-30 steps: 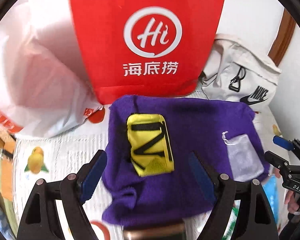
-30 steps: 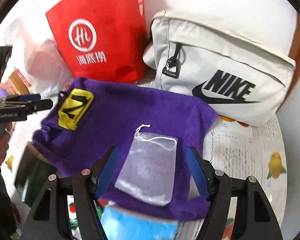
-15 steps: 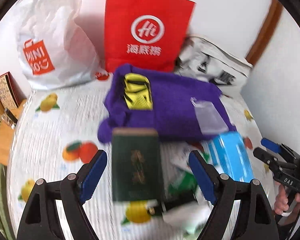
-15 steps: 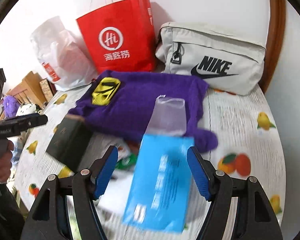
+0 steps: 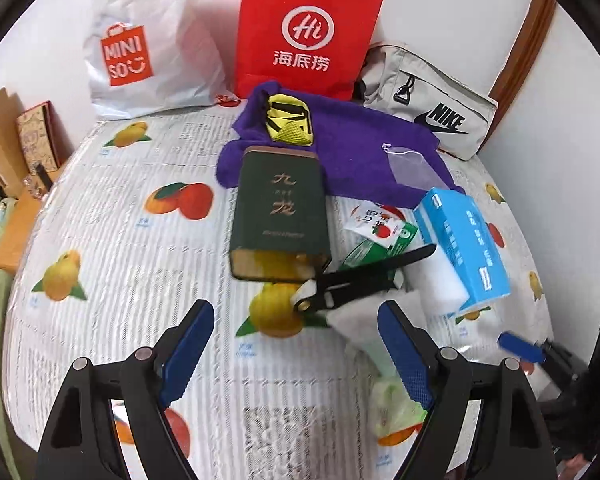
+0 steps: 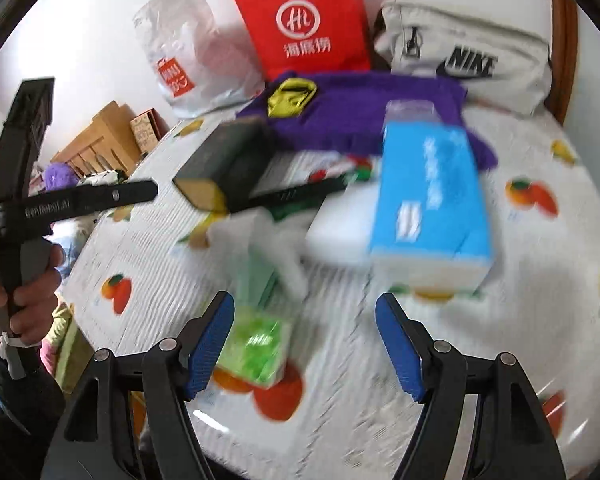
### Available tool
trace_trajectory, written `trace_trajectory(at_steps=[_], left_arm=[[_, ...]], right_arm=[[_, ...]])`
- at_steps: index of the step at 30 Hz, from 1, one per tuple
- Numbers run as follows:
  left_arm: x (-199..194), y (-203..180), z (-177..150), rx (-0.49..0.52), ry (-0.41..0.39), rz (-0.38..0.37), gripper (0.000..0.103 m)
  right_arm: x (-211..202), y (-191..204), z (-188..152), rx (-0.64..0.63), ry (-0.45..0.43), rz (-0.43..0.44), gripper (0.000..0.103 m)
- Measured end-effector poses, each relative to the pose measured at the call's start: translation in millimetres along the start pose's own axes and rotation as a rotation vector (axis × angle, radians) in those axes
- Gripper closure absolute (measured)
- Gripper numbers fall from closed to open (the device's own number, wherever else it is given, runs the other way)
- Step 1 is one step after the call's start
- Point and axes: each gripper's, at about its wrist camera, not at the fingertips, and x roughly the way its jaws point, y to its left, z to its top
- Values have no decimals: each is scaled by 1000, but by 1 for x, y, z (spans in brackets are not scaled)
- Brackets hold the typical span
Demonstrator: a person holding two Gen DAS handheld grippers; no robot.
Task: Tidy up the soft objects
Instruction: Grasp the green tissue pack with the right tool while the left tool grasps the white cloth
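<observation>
L gripper [image 5: 296, 354]: jaws standing wide, nothing between.
R gripper [image 6: 304, 346]: jaws wide, empty, hovering nr green pack [image 6: 256, 346].
Purple cloth [image 5: 340, 152]: lying far side, yellow pouch [image 5: 288, 120] sitting on it.

We see a purple cloth [image 5: 352, 152] bearing a yellow-and-black pouch [image 5: 288, 122], before a red bag [image 5: 306, 32]; fruit-print tablecloth [image 5: 140, 272].
</observation>
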Motion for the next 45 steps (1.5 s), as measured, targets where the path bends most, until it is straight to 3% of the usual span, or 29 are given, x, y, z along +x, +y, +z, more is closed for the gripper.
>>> trace_trajectory(at_steps=[8,12,24,28,30,38,45], left_arm=[[-4,18,-33,-22,-4,-36,20],[-1,30,-43,-42,-3,-51,20],[14,45,-55,-54,33,-69,20],[16,46,-57,-60,36,-63,20],[18,46,-58,-65,37,-63,20],[31,8,-55,-1,56,-80,20],[41,-37,-48,53,-28,-148,20]], right_arm=[[24,25,-33,47,32,-4,30],[32,35,-33,93,15,-9,27],[64,66,-30,25,28,-127,21],[74,65,-36,-8,36,-190,21],[71,64,-37,-34,25,-192,30],[42,41,-43,-19,1,-125,30],[15,1,-53,-26,-68,-284,30]])
